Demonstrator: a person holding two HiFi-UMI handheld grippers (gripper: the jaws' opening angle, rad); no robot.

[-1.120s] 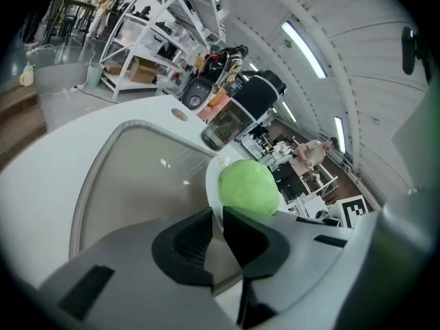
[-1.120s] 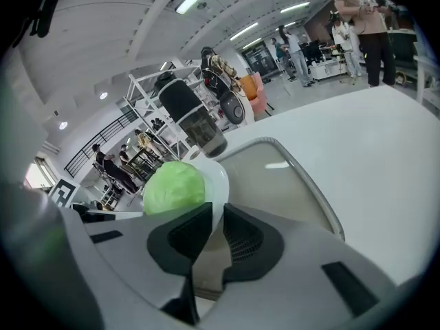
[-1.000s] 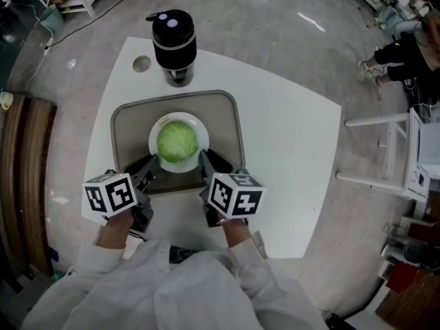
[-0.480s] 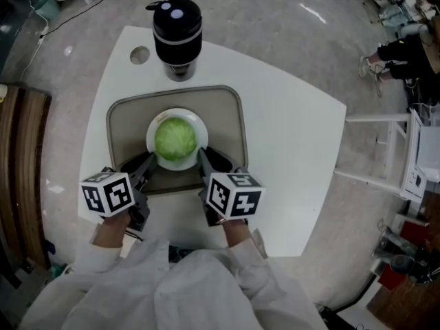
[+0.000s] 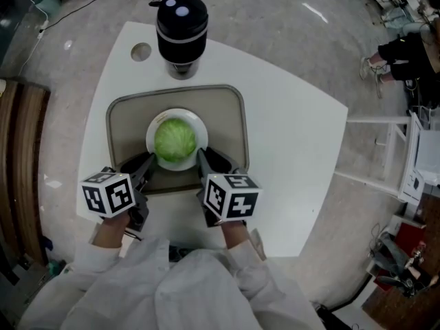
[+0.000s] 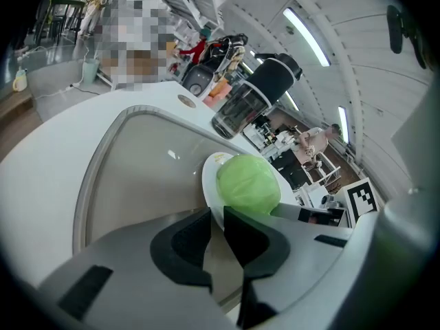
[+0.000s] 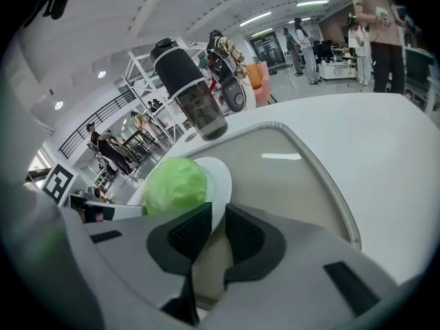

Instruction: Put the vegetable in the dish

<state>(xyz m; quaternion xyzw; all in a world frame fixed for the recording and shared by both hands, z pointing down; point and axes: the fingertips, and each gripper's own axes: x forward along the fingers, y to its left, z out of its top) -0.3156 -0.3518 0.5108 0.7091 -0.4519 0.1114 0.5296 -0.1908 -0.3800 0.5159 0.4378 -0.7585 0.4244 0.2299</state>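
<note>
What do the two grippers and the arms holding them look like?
The left gripper and the right gripper match: pale grey moulded shells around black, ribbed fingers. Each carries a white cube printed with black square markers. No cables show. The person wears loose, creased white long sleeves.
</note>
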